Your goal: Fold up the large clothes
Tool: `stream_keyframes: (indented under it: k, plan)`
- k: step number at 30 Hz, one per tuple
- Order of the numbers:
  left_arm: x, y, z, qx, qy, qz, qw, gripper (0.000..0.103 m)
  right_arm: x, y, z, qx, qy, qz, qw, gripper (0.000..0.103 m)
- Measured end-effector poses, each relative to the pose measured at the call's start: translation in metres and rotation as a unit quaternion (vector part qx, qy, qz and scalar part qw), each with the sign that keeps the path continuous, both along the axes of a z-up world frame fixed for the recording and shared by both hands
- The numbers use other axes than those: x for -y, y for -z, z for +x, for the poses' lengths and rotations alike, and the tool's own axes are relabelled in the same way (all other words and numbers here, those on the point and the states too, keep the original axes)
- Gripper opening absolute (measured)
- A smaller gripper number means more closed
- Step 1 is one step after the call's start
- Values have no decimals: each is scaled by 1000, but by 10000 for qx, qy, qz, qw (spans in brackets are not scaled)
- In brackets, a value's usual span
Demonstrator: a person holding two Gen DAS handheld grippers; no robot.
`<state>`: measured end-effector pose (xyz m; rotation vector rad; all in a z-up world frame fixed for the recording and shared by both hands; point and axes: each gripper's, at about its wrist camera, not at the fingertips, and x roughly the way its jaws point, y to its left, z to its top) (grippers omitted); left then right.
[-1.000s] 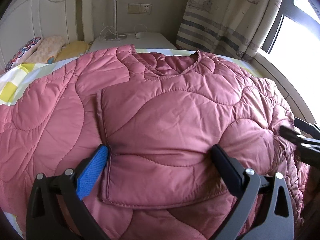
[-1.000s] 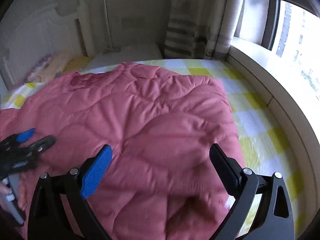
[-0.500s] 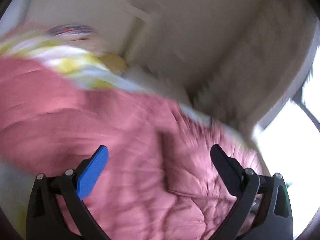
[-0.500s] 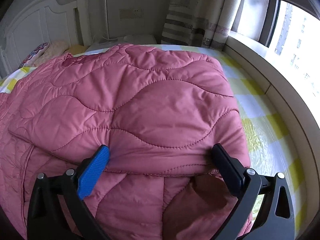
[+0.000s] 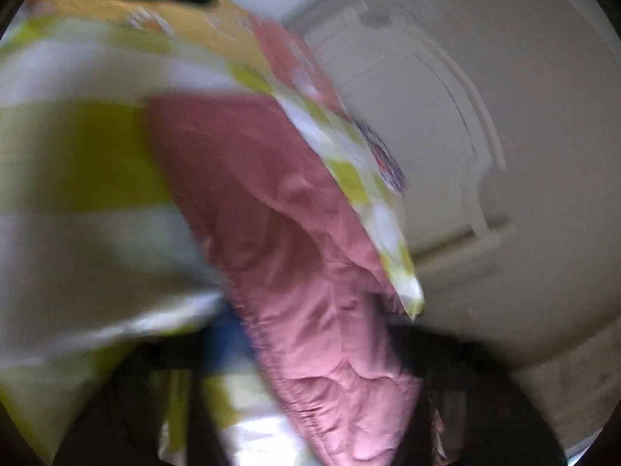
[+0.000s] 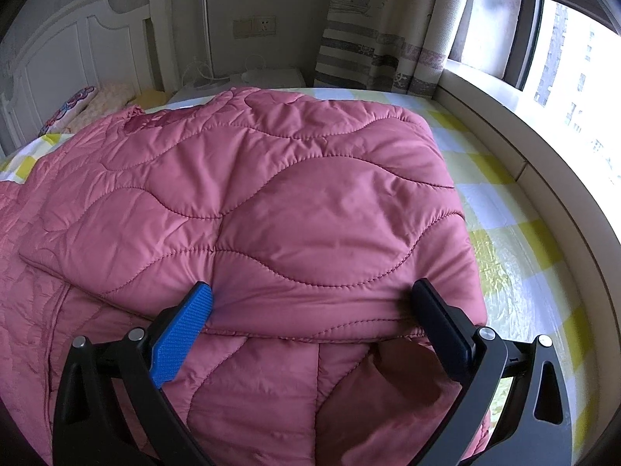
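Observation:
A pink quilted jacket lies spread on the bed, its right side folded over onto the body. My right gripper hovers open at the near edge of that fold, with the blue pad and the black finger wide apart against the fabric. The left wrist view is blurred and rolled over. In it a long strip of the jacket runs down between the blue pad and the dark finger of my left gripper, whose jaws are closing tight on it.
The yellow-and-white checked sheet shows right of the jacket and around the strip. A white headboard and pillows stand at the back left. A nightstand, striped curtain and window sill line the back and right.
My left gripper swung fast to the left, rolled over, and went from wide open to closed on the jacket's edge. It left the right wrist view. The right gripper stayed over the fold.

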<state>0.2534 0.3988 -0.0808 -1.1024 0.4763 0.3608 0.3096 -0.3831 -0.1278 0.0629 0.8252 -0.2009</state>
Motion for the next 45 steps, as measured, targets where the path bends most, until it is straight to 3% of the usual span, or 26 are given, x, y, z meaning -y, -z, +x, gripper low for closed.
stream_keyframes:
  k: [2,5,8,10,11,13,14,15,16,17,18,19,20,21,23,24,27,29,30,32,34,36,39,41,44,45]
  plan:
    - [15,-17,-2,230,48,263,9994,8,4,-2,-3,122,19,144,9998,97]
    - [77,-65,-4,888,629,1049,9885,8,14,-13,-18,666,263,506,9962,96]
    - [168,-103,1,1531,1773,1651,9581,8,28,-19,-31,1151,386,952,9880,97]
    - [241,-115,6,1836,2773,1994,9218,10,40,-18,-36,1289,569,1237,9823,97]
    - [282,-116,7,1983,3430,2087,8941,14,45,-17,-38,1307,636,1359,9800,97]
    - [350,-108,8,2024,4572,2283,8354,40,53,-13,-39,1305,804,1544,9761,97]
    - [383,-101,5,1854,5083,2501,8029,76,55,-13,-40,1312,849,1591,9748,97]
    - [411,-92,-2,1662,5380,2825,7766,91,56,-13,-41,1335,857,1633,9737,97]
    - [433,-82,-13,1564,5442,3274,7564,91,56,-14,-41,1342,854,1637,9736,97]
    - [445,-73,-23,1483,5402,3630,7446,91,56,-15,-40,1339,845,1627,9739,97]
    - [449,-64,-30,1368,5386,3810,7390,91,58,-14,-41,1328,827,1622,9743,97]
    - [449,-58,-32,1287,5378,3830,7400,91,58,-14,-41,1307,823,1616,9747,97]
    - [447,-49,-35,1216,5340,3773,7468,91,56,-14,-40,1282,807,1598,9754,97]
    - [443,-39,-36,1125,5260,3672,7588,91,56,-14,-40,1276,801,1589,9757,97]
    - [412,-32,-25,852,4876,3450,7975,91,56,-13,-40,1279,799,1582,9758,97]
    - [389,-24,-22,691,4532,3341,8235,91,55,-13,-40,1284,803,1589,9756,97]
    - [329,-3,-20,351,3643,2897,8844,91,54,-14,-42,1315,817,1583,9752,97]
    - [296,6,-10,248,3300,2275,9158,91,53,-16,-45,1387,817,1536,9749,97]
    - [292,9,-12,276,3219,2137,9219,91,50,-19,-47,1419,814,1463,9756,97]
    - [297,10,-17,254,3167,2334,9190,92,44,-27,-48,1443,822,1213,9786,96]
    - [314,8,-17,144,3325,2751,9020,96,24,-43,-51,1553,549,1051,9807,96]
    - [336,0,-15,272,3665,3056,8784,96,-7,-59,-48,1586,-6,845,9837,96]
    - [350,-6,-14,431,3995,3246,8562,98,-66,-67,-30,1347,-693,-198,9883,96]
    - [353,-5,-6,450,4052,3227,8542,99,-92,-57,-14,1100,-1068,-530,9868,96]
    - [350,-3,-2,475,3919,3029,8674,99,-110,-7,23,48,-1242,-779,9892,96]
    - [344,-3,-4,505,3816,2939,8749,99,-102,-5,29,-96,-1230,-430,9914,97]
